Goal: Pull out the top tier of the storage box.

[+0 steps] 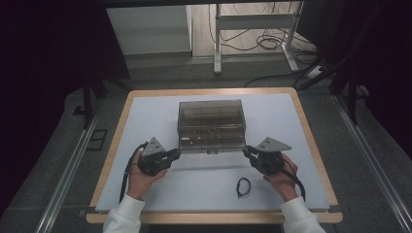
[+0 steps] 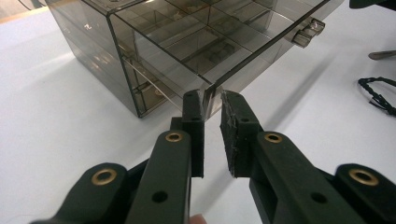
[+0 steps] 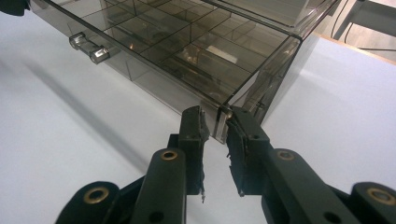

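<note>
1. High view, background: dark room, grey floor, a metal desk frame with cables at 12 o'clock. Wooden-edged table with a white top.
2. High view, centre: smoked clear drawer box; its bottom drawer is pulled out a little toward 6 o'clock. Black cord loop lies on the white top at about 5 o'clock from the box, well apart from it.
3. High view, grippers: left gripper at the drawer's front corner at 7 o'clock of the box, right gripper at the front corner at 5 o'clock. Jaw state unreadable from here.
4. Left gripper view: left gripper has the drawer front corner edge between its pads, jaws nearly together, pinching that thin wall. Drawer handle at 1 o'clock, cord loop at 3 o'clock.
5. Right gripper view: right gripper has the opposite front corner of the drawer between narrow-set jaws; pads look pressed on it. Handle at 10 o'clock. Divider compartments visible inside the drawer.
</note>
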Demonstrator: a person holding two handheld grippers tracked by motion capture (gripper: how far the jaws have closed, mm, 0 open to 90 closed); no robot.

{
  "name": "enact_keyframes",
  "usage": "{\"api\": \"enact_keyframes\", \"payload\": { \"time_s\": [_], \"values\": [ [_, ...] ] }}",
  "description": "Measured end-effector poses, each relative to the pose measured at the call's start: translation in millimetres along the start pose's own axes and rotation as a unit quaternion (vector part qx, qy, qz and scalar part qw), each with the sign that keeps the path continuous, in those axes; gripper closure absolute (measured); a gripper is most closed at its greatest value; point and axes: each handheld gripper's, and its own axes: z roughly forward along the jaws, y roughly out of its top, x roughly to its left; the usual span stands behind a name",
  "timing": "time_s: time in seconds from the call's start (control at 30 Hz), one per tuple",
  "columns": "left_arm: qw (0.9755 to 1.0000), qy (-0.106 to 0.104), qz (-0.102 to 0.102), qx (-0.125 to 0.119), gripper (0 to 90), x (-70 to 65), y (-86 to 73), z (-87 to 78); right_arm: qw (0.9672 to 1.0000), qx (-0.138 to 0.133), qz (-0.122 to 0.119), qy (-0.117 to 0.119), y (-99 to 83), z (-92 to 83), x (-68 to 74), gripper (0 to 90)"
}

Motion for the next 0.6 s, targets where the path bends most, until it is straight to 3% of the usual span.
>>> {"api": "enact_keyframes", "payload": {
  "time_s": [0.4, 0.6],
  "values": [
    [1.0000, -0.007, -0.007, 0.000, 78.7, 2.4, -2.9, 1.3, 0.9997, 0.001, -0.021, -0.008, -0.7, 1.2, 2.9, 73.4],
    [0.9999, -0.008, -0.009, -0.005, 72.1, 3.7, -3.2, 0.5, 0.9997, 0.001, -0.024, -0.005, -0.1, 1.8, 3.1, 68.7]
  ]
}}
